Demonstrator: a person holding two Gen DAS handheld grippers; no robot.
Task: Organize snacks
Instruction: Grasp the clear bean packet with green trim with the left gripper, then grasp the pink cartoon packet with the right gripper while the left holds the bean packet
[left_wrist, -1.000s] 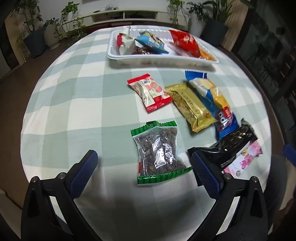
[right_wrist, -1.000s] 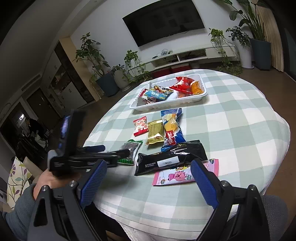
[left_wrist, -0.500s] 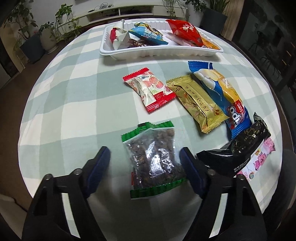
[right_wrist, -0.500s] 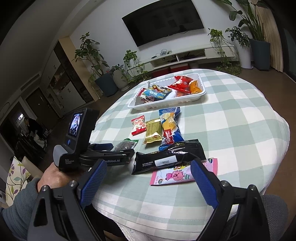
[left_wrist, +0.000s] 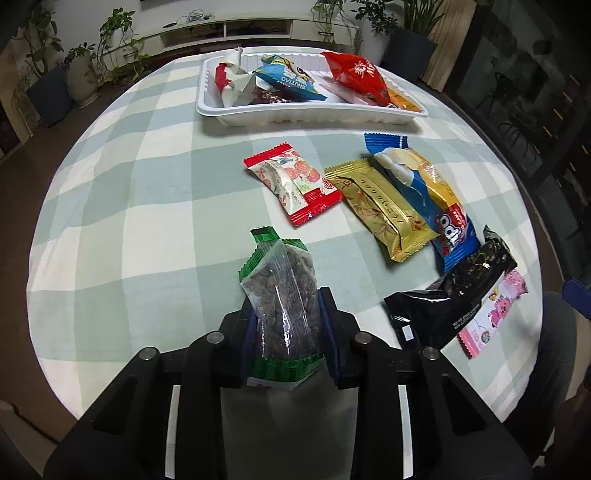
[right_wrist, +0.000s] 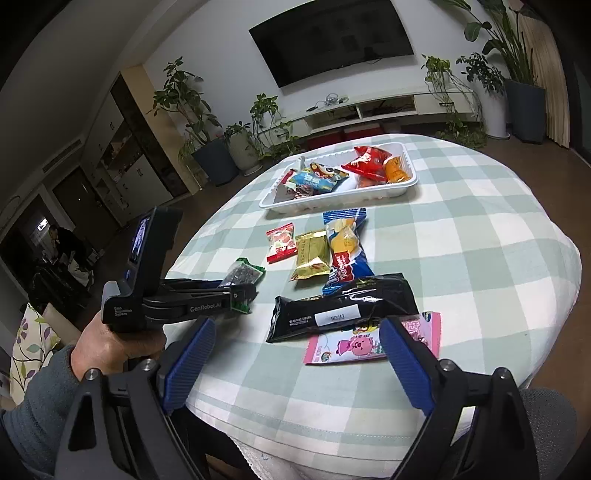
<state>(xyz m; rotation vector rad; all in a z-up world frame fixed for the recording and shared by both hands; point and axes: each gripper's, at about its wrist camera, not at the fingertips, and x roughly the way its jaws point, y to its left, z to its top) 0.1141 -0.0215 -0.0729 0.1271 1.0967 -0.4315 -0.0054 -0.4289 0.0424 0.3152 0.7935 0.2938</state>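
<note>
My left gripper (left_wrist: 286, 325) is shut on a clear green-edged bag of dark nuts (left_wrist: 282, 295), pinched and tilted up off the checked cloth; it also shows in the right wrist view (right_wrist: 242, 275). Loose on the table lie a red-white packet (left_wrist: 291, 182), a gold bar (left_wrist: 384, 210), a blue-yellow pack (left_wrist: 424, 192), a black pack (left_wrist: 454, 295) and a pink pack (left_wrist: 491, 314). A white tray (left_wrist: 310, 112) at the far side holds several snacks. My right gripper (right_wrist: 295, 354) is open and empty at the near table edge, before the black pack (right_wrist: 343, 302).
The round table with its green-white checked cloth (left_wrist: 140, 192) drops off on all sides. A TV stand and potted plants (right_wrist: 218, 155) stand beyond it. A chair seat (right_wrist: 546, 417) is at the lower right of the right wrist view.
My left gripper moved forward around the nut bag and closed on it, squeezing it and lifting its far end. The right gripper stayed still and open.
</note>
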